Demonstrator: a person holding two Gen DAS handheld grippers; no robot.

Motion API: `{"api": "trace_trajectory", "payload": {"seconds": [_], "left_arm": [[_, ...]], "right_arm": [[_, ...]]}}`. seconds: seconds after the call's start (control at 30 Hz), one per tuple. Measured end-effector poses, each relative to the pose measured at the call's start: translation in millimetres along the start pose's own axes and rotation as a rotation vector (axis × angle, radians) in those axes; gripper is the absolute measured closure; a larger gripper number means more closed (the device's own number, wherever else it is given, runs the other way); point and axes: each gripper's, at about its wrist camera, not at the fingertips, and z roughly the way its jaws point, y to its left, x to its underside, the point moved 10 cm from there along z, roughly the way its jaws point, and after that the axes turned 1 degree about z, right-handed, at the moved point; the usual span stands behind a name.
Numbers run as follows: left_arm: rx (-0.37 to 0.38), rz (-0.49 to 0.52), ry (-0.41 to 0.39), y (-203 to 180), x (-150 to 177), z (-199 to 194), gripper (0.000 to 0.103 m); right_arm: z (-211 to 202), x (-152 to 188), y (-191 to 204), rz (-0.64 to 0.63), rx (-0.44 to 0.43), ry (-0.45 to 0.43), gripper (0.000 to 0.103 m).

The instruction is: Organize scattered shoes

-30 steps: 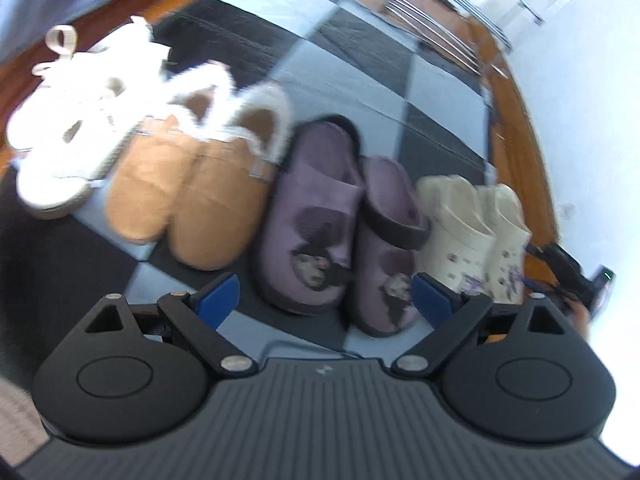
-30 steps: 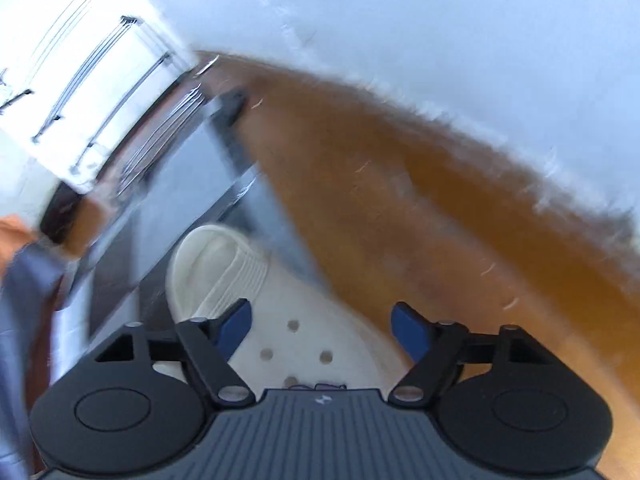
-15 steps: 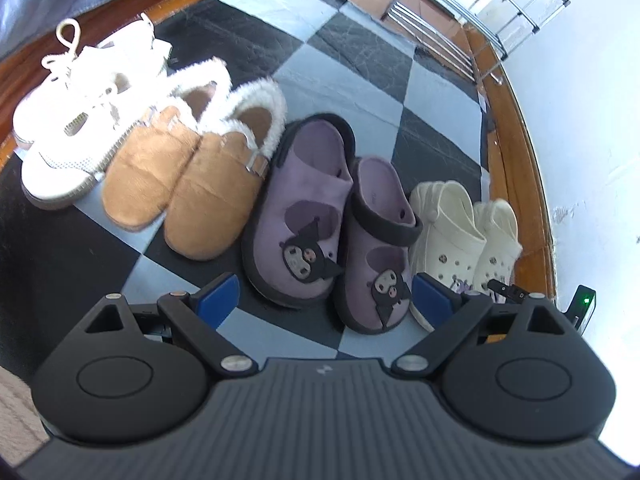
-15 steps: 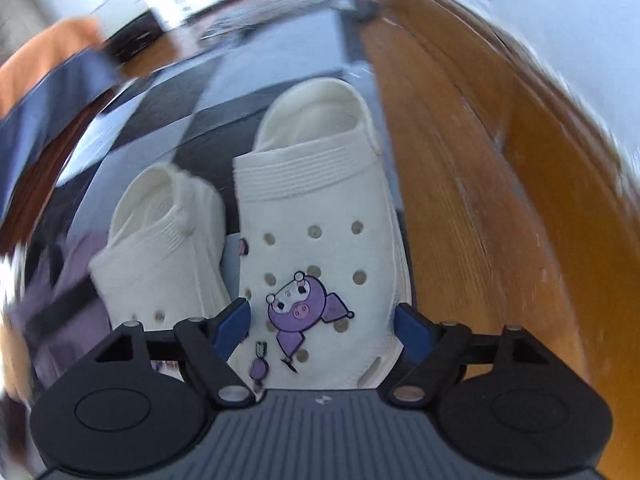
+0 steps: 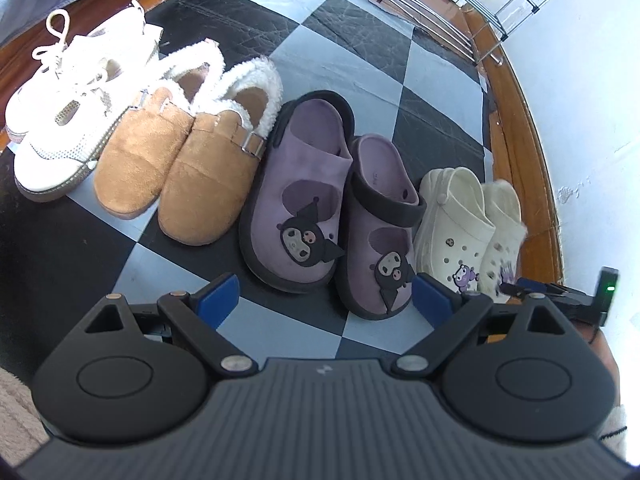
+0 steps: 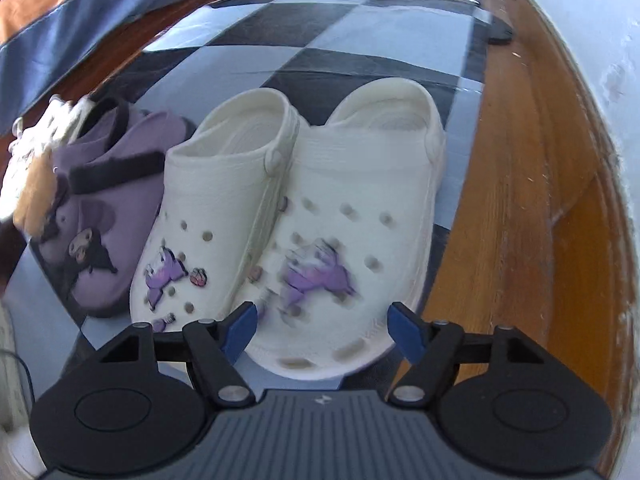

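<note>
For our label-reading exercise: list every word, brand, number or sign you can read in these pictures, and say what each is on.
No text is readable.
Small dark print inside the purple strapped clog: too small to read.
Pale logo mark on the grey ribbed gripper body: a symbol, not letters.
Cream perforated clogs: cartoon charms only, no words.

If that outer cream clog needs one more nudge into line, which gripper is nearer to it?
The right gripper: its open fingers frame the toe of the outer cream clog. The left gripper hangs open in front of the purple slippers, farther away.
</note>
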Motion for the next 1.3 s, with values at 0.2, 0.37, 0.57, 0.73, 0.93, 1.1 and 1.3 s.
{"api": "trace_trajectory", "payload": {"seconds": [0.2, 0.37, 0.57, 0.73, 0.93, 1.1, 1.3], "left_arm": [[-0.178, -0.126, -0.090, 83.6, -29.5, -4.1, 0.009], [-0.353, -0.143, -0.064, 189.4, -61.4, 1.1, 0.009], [-0.477, -0.136, 0.078, 275.7, -62.8, 34.8, 0.009], [-0.476, -0.147, 0.196, 301.3, -50.5, 76.8, 0.009], [-0.390, -0.182, 0.176, 295.8, -39.6, 109.6, 0.012], [-0.436, -0.131, 0.148, 281.2, -46.1, 117.1, 0.012], [-0.474, -0.058, 0.153, 257.4, -54.0, 118.9, 0.024]], "right_arm": [[-21.4, -18.0, 59.1, 0.088, -0.051, -0.095, 0.020], [-8.8, -21.7, 106.2, 0.161, -0.118, -0.040, 0.020], [43.3, -16.4, 173.8, 0.214, -0.190, 0.148, 0.018], [64.2, 4.8, 211.1, 0.207, -0.156, 0.235, 0.018], [63.9, 38.3, 222.3, 0.223, -0.133, 0.279, 0.017], [60.3, 59.7, 222.3, 0.263, -0.105, 0.283, 0.017], [51.9, 62.8, 209.7, 0.271, -0.079, 0.252, 0.017]]}}
